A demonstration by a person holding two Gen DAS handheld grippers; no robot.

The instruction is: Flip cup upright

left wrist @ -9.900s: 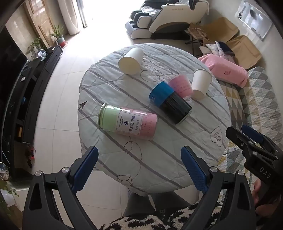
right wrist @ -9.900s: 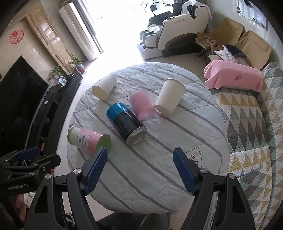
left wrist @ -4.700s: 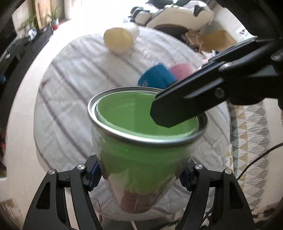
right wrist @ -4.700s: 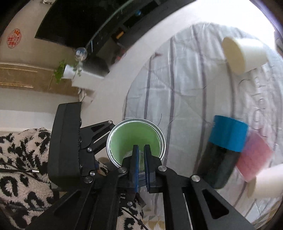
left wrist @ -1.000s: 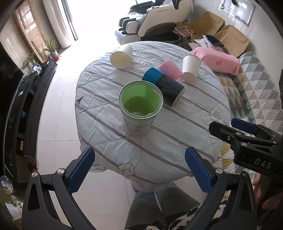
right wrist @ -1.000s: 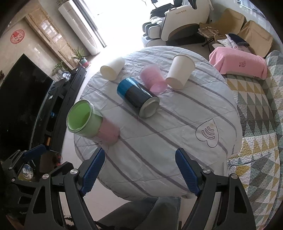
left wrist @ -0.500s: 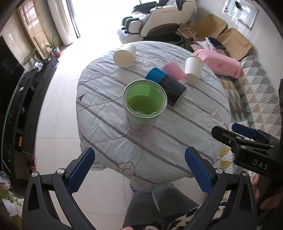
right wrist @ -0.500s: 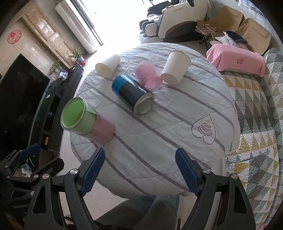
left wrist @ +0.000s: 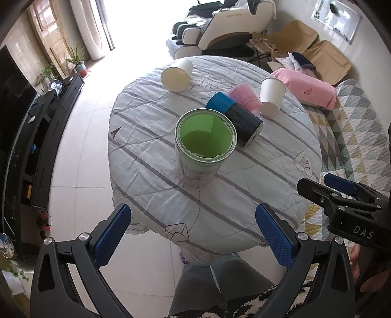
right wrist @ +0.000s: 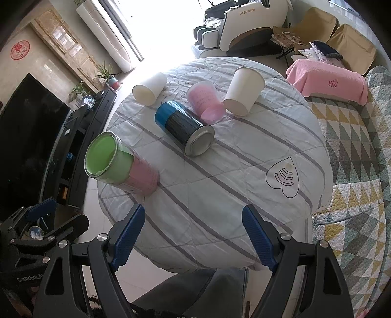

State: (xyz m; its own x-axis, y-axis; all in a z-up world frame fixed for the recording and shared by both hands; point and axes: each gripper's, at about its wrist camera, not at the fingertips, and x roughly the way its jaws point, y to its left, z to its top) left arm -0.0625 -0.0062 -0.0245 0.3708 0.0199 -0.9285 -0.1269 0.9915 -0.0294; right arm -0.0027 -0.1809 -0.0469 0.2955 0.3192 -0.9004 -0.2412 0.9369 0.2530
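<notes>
The green and pink cup (left wrist: 204,146) stands upright with its mouth up on the round table (left wrist: 151,186), near the table's left front; it also shows in the right wrist view (right wrist: 117,164). My left gripper (left wrist: 193,230) is open and empty, held back from the table's front edge. My right gripper (right wrist: 194,234) is open and empty, also off the front edge. A blue and black can (right wrist: 183,127) and a pink cup (right wrist: 206,102) lie on their sides behind it. One white paper cup (right wrist: 149,91) lies on its side, another (right wrist: 244,90) stands mouth down.
The table wears a striped quilted cloth. A black TV cabinet (right wrist: 73,137) stands to the left. A pink-covered stool (right wrist: 327,83), a massage chair (right wrist: 242,17) and a patterned rug (right wrist: 354,151) lie right and behind. My legs (left wrist: 220,281) are below the table edge.
Both grippers have drawn back slightly from the table; the upright green and pink cup stays where it was set. Earlier it lay on its side and was lifted by both grippers.
</notes>
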